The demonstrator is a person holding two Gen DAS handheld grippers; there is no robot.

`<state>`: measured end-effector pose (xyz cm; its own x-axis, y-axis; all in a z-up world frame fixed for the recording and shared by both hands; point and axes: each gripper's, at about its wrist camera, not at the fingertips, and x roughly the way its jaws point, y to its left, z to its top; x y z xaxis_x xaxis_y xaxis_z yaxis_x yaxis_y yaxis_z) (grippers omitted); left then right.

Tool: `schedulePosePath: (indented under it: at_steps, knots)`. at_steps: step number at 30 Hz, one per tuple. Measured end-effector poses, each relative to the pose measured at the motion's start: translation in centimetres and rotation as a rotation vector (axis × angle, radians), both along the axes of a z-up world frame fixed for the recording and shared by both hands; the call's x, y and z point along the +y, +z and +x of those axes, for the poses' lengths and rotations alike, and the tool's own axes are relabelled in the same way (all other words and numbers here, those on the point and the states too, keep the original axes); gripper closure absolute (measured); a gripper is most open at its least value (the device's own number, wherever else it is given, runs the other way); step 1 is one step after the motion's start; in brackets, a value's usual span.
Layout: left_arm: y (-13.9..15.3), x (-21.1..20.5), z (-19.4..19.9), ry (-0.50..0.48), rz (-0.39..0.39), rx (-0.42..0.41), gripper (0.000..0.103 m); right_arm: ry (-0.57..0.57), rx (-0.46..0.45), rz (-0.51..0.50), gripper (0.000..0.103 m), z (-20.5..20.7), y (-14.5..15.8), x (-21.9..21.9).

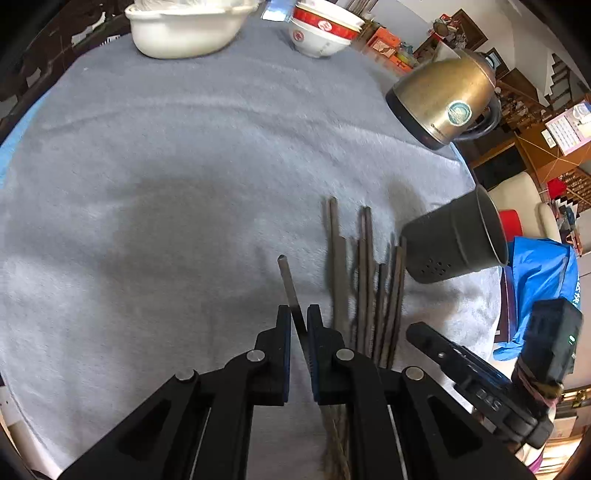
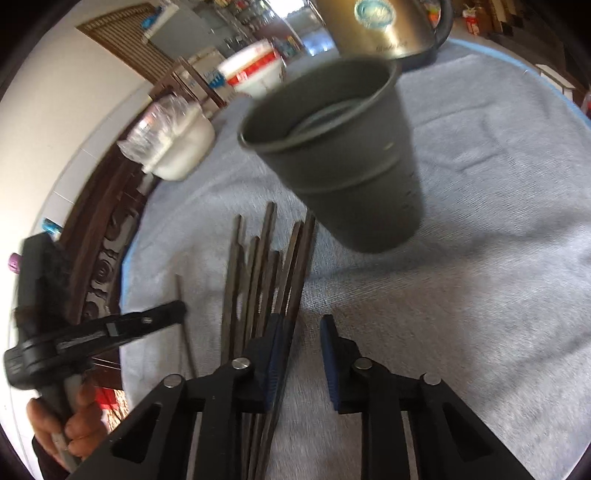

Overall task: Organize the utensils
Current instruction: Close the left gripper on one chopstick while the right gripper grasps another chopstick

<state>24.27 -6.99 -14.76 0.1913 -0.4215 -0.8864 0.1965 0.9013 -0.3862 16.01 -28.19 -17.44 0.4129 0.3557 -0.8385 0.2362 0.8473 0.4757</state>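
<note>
Grey towelling covers the table, on which a bundle of dark chopsticks lies just beside a dark metal holder cup. Left tongs, nearly closed, grip a single chopstick set apart from the bundle. Right tongs stand narrowly parted at the bundle's near end, one pad against a chopstick, nothing clamped between them. Farther off stand a brass-coloured kettle, a white basin and stacked red-and-white bowls.
</note>
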Motion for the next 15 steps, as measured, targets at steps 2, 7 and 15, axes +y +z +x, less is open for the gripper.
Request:
schedulePosePath:
  at_steps: [2, 7, 15]
  knots:
    - [0.2, 0.9, 0.1, 0.001, 0.005, -0.012, 0.094, -0.005, 0.014, 0.007, 0.085, 0.2, -0.2, 0.2]
    - [0.0, 1.9, 1.0, 0.009, 0.006, -0.003, 0.094, -0.012, 0.055, 0.016, 0.085, 1.4, 0.2, 1.3]
    - [0.2, 3.7, 1.5, 0.057, -0.031, 0.019, 0.066, -0.027, 0.111, -0.065, 0.085, 1.5, 0.9, 1.9]
